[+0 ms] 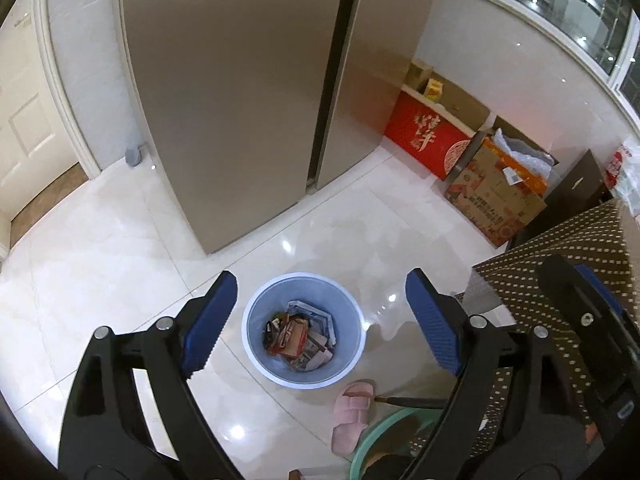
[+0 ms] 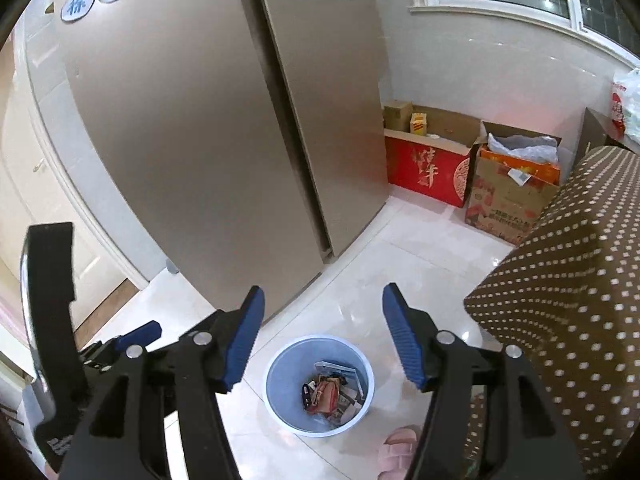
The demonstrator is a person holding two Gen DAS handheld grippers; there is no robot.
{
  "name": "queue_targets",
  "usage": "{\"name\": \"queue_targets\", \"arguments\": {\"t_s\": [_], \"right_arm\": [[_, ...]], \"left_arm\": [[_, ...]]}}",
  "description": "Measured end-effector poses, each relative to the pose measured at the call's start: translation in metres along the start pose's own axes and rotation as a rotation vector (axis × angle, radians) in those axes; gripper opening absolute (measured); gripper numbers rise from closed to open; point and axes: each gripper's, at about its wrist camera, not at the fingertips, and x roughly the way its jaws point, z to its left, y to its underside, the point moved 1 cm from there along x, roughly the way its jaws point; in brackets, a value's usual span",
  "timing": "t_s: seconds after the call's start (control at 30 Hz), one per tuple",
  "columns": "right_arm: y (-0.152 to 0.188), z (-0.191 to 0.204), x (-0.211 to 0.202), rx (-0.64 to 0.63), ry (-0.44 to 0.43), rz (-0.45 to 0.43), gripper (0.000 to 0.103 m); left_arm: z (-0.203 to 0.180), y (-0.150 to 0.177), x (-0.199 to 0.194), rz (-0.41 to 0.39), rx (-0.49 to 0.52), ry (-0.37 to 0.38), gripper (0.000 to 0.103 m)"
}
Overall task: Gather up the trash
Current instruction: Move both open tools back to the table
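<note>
Your pale blue trash bin (image 1: 303, 330) stands upright on the white tile, holding crumpled wrappers and cardboard scraps (image 1: 298, 338).

Pale blue bin (image 1: 256, 308), pink slipper (image 1: 352, 416), brown white-dotted cloth (image 2: 560, 280), red box (image 2: 424, 168)

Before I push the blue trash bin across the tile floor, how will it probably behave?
The blue trash bin looks like thin plastic, holding only paper scraps and wrappers, so it is probably light. The glossy tile floor should let it slide easily. A push near the rim might tip it, so push low.
</note>
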Motion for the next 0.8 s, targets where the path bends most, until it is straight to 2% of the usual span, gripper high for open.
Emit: {"name": "queue_targets", "arguments": {"t_s": [0.17,0.33,0.6,0.8], "right_arm": [[-0.006,-0.013,-0.029,0.018,0.021,-0.032,0.061],[-0.016,-0.035,-0.077,0.028,0.054,-0.087,0.062],[-0.021,-0.105,-0.159,0.052,0.162,-0.162,0.065],[-0.008,-0.176,-0.204,0.077,0.266,-0.179,0.066]], "left_arm": [[-0.017,-0.004,-0.031,-0.047,0.021,0.033,0.085],[-0.051,-0.005,-0.066,-0.098,0.071,0.085,0.085],[-0.144,0.013,-0.110,-0.137,0.209,0.199,0.085],[-0.232,0.045,-0.124,-0.125,0.355,0.275,0.085]]}}
